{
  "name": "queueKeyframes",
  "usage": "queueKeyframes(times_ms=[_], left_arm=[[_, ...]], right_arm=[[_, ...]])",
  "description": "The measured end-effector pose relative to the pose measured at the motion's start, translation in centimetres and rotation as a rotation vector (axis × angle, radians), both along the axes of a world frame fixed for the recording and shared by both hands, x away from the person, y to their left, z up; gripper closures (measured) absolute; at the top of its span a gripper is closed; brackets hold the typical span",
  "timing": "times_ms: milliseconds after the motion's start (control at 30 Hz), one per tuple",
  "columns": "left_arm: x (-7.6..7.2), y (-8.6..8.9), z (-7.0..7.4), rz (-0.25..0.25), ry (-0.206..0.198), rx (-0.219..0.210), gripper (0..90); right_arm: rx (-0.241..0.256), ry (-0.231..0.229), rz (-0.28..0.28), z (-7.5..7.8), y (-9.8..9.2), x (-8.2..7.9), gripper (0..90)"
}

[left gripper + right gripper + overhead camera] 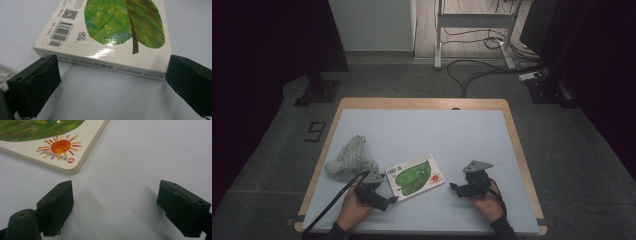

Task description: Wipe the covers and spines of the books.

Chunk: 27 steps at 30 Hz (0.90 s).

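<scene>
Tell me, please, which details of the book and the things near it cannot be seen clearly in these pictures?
- Book: in the left gripper view the top edge cuts off its far part; the spine print is blurred.
- Book corner: in the right gripper view the small print under the sun is too blurred to read.
- Grey knitted cloth: too small and dim in the high view to identify.
- Left gripper: the high view is too dim to show whether it touches the book.

Open mat (422,130) ahead of both grippers. Just before the left gripper (112,82), between its spread jaws: book (110,35) spine, blocking. Bare mat between the right gripper's (115,205) jaws; book corner ahead-left. Cloth (349,157) behind-left of the left gripper.
</scene>
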<state>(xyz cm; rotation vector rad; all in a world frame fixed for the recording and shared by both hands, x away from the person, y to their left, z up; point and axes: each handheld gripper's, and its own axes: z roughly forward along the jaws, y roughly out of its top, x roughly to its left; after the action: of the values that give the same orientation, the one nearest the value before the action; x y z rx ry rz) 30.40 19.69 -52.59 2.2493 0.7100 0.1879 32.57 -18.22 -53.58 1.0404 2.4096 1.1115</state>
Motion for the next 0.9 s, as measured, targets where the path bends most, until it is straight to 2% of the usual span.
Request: queueKeyframes(times_ms=[133,200,300,433,533,667,900], left_arm=[[0.2,-0.6,-0.1,-0.014,0.009,-0.007,0.0],[0.1,-0.9,0.0,-0.017,-0.006,-0.001,0.0],[-0.1,-1.3,0.0,-0.013,-0.022,0.003,0.0],[-0.1,-1.4,-0.1,-0.013,-0.026,0.006,0.0],[0.0,-1.3,-0.1,-0.011,-0.016,0.012,0.0],[0.3,-1.0,-0.2,0.008,0.013,0.020,0.0],[0.3,-1.1,-0.2,0.009,0.008,0.027,0.0]], right_arm=[[0.050,0.024,0.004,0.1,-0.5,0.2,13.4],[0.065,0.030,0.013,0.1,-0.6,0.3,13.4],[0.012,0.010,0.028,0.3,-0.7,0.3,13.0],[0.015,-0.008,0.046,1.1,-0.4,0.4,12.1],[0.009,-0.005,0.070,1.7,0.5,0.8,9.1],[-0.029,0.000,0.107,2.1,2.1,1.7,5.9],[-0.050,0.030,0.147,2.2,4.5,3.6,0.6]])
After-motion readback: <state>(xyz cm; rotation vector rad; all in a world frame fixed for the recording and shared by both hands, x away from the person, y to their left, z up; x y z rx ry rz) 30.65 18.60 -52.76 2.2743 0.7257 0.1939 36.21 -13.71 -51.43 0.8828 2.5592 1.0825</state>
